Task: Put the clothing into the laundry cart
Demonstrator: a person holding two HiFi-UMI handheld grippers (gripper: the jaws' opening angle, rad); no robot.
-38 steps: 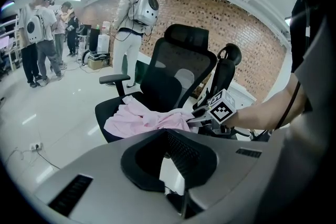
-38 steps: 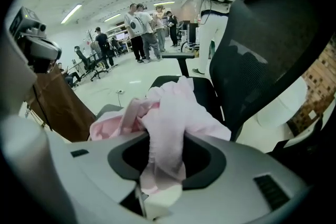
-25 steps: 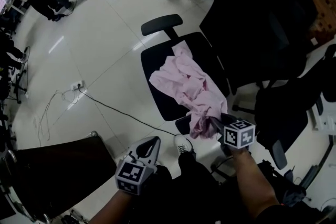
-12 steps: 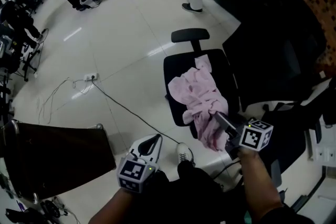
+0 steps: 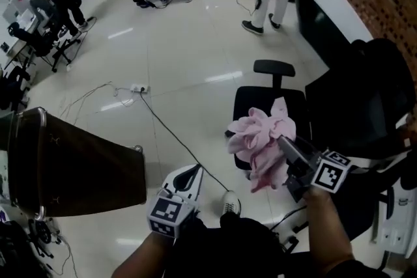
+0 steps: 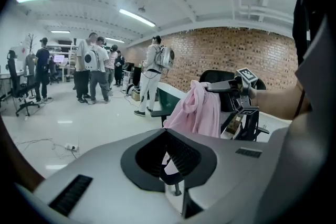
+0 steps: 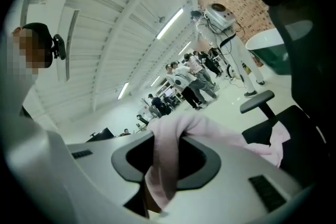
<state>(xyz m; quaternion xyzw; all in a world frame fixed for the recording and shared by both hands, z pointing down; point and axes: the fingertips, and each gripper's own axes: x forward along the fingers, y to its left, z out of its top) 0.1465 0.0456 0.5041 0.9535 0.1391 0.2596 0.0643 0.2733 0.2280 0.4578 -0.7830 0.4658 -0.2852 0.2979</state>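
Right gripper (image 5: 285,142) held high, jaws clamped on pink clothing (image 5: 256,137); left gripper (image 5: 193,172) held low, jaws together.

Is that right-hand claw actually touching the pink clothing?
Touching. The right gripper view shows the pink clothing pinched between the right gripper's jaws, running through them.

Right claw (image 5: 287,147) raised, clamped on the pink garment (image 5: 257,140); left claw (image 5: 191,174) (jaws together) held low.
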